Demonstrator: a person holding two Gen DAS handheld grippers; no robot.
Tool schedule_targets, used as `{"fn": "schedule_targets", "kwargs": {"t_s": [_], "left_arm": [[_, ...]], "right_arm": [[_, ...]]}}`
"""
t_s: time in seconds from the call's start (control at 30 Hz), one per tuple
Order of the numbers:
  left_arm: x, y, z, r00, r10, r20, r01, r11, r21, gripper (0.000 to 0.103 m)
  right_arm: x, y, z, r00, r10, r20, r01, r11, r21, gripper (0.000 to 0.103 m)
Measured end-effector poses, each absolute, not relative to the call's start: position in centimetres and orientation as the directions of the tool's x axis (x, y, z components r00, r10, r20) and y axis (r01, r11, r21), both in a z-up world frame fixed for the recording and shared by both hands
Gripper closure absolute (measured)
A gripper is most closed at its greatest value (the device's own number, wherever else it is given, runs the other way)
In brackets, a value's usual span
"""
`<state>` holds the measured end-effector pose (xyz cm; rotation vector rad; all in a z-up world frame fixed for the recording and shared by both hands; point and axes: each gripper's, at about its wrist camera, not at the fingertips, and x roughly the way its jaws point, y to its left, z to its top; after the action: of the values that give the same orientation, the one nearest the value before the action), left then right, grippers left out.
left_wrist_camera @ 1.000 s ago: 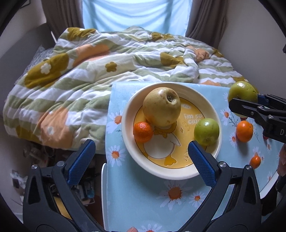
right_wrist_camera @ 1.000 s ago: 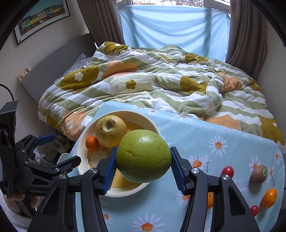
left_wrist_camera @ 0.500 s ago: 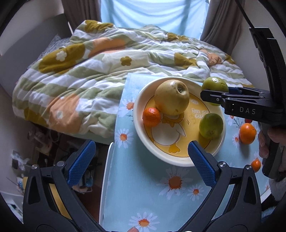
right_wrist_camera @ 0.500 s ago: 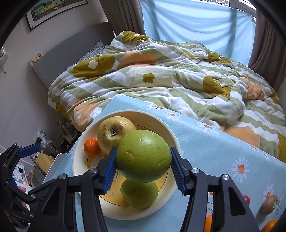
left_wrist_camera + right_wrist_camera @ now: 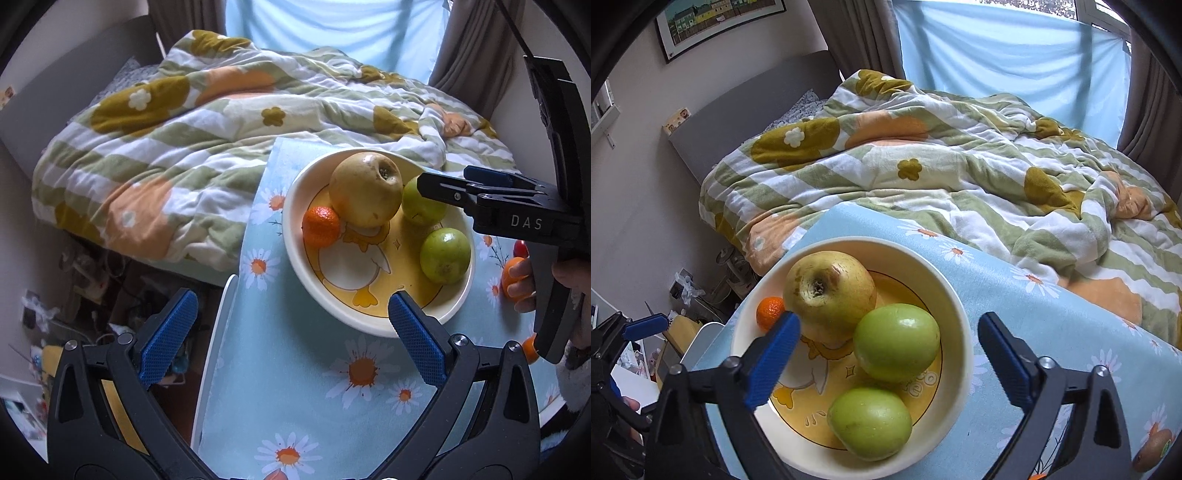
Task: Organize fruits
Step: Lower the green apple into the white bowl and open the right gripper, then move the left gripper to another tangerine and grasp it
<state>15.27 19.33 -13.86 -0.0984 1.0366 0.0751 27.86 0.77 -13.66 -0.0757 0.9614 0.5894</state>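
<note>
A cream bowl with a duck print sits on the blue daisy tablecloth. It holds a big yellow apple, a mandarin and two green apples. One green apple lies in the bowl between my right gripper's spread jaws, free of the pads. The other green apple lies nearer. My left gripper is open and empty, at the bowl's near left edge.
An orange, a red fruit and a small mandarin lie on the cloth right of the bowl. A kiwi lies at the far right. A quilted bed lies behind the table. The table edge drops off at left.
My right gripper carried the green apple over the bowl, opened, and the apple now rests in the bowl. My left gripper drifted left and back a little.
</note>
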Motion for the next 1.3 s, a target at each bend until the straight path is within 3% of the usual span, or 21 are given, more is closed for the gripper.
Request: {"fn": "schedule_targets", "kwargs": {"t_s": [0.7,0.9,1.3], "left_arm": [[14.1,19.0,-9.0,0.559,0.002,-0.829,-0.020,1.000,-0.011,0.000],[14.0,18.1,-6.8,0.583,-0.069,-0.810,0.089,0.996,-0.021,0.000],[13.7,11.6,-5.9,0.562,-0.236,-0.793,0.303,0.951,-0.068,0.000]], "right_arm": [[22.5,-1.2,-8.5,0.458,0.385,-0.801,-0.431,0.885,0.179,0.005],[19.7,-3.4,-6.0,0.505,0.336,-0.795,-0.321,0.928,0.189,0.005],[13.6,-12.6,-2.7,0.609,0.084,-0.789,-0.030,0.996,0.083,0.005]]}}
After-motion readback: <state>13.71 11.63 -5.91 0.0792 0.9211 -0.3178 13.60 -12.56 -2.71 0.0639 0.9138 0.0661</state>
